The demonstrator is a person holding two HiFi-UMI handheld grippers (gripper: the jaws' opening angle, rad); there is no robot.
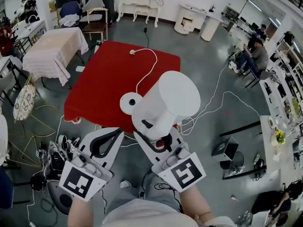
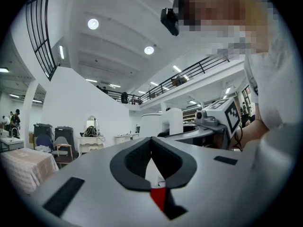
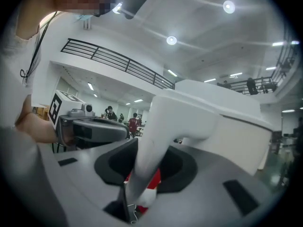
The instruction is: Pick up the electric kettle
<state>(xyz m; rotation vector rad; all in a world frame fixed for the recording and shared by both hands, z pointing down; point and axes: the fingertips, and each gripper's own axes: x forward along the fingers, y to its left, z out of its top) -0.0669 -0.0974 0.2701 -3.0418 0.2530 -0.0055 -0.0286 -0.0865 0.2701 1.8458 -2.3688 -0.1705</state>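
The white electric kettle (image 1: 168,103) hangs tilted over the near edge of the red table (image 1: 99,86), off its round white base (image 1: 130,102). My right gripper (image 1: 160,143) is shut on the kettle's handle (image 3: 156,145), which runs down between the dark pads in the right gripper view. The kettle body (image 3: 222,126) fills the right of that view. My left gripper (image 1: 108,143) is beside it on the left, shut with nothing in it; its pads (image 2: 142,167) meet at the tips. A white cord (image 1: 150,65) runs from the base across the table.
A table with a pale cloth (image 1: 52,48) stands at the far left, with chairs (image 1: 94,20) behind it. Cables (image 1: 213,103) and shoes (image 1: 59,150) lie on the grey floor. People sit at desks on the right (image 1: 255,56).
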